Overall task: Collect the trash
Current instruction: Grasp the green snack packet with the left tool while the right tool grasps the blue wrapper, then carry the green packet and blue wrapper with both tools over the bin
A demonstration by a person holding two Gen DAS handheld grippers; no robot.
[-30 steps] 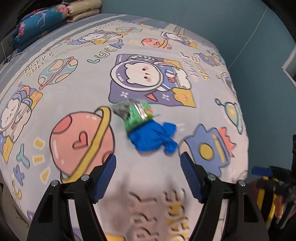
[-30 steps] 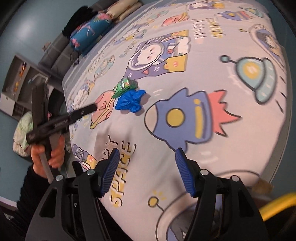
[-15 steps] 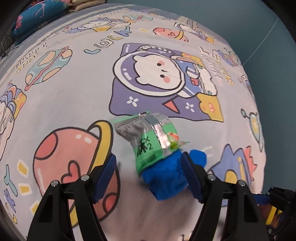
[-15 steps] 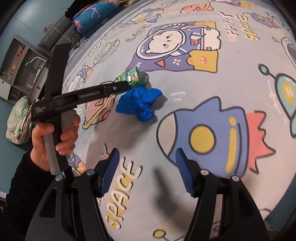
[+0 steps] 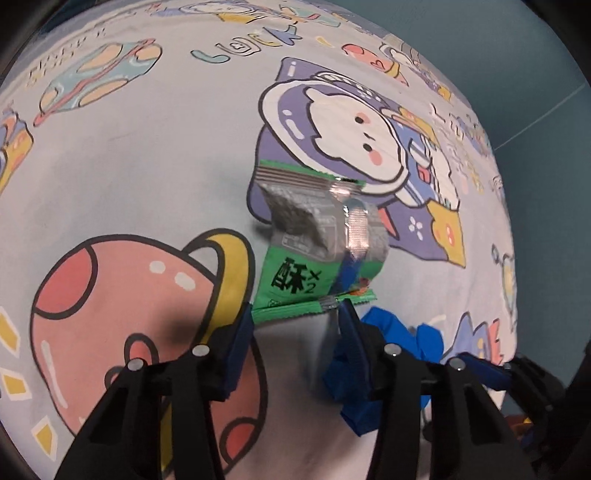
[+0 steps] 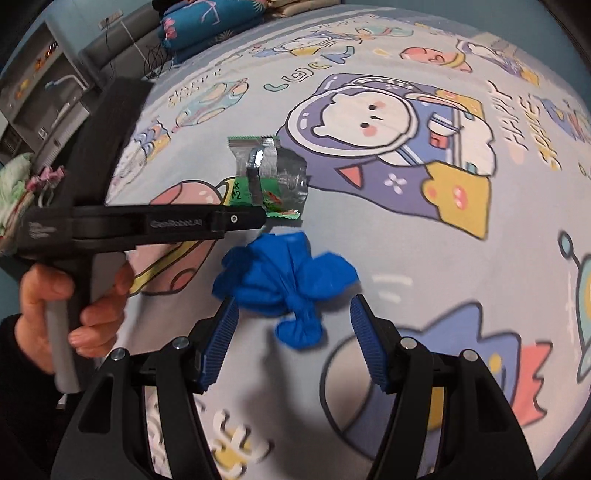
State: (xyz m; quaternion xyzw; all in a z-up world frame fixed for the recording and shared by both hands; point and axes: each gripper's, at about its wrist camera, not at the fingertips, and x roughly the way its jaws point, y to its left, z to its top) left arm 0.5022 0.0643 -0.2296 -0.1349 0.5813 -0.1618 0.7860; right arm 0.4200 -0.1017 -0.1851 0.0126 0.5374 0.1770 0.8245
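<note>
A green and silver snack wrapper point(image 5: 317, 251) lies on the cartoon space bedsheet point(image 5: 147, 166). My left gripper point(image 5: 295, 314) points down at it. Its jaws are closing, with the wrapper's lower edge between the tips and not clamped. Just right of it lies a crumpled blue glove-like bundle point(image 5: 395, 332). In the right wrist view my right gripper point(image 6: 293, 310) is open and straddles the knotted end of the blue bundle point(image 6: 284, 280) without touching it. The wrapper point(image 6: 269, 173) lies beyond. A hand point(image 6: 74, 295) holds the left gripper point(image 6: 258, 218) at the wrapper's near edge.
The bedsheet point(image 6: 406, 258) spreads in every direction. Folded pillows and bedding point(image 6: 207, 22) lie at the bed's far end. A grey shelf unit point(image 6: 37, 92) stands off to the left. A teal wall point(image 5: 517, 55) borders the bed's right side.
Both grippers have come down and closer to the trash. The left jaws have narrowed around the wrapper's lower edge. The right gripper now straddles the blue bundle.
</note>
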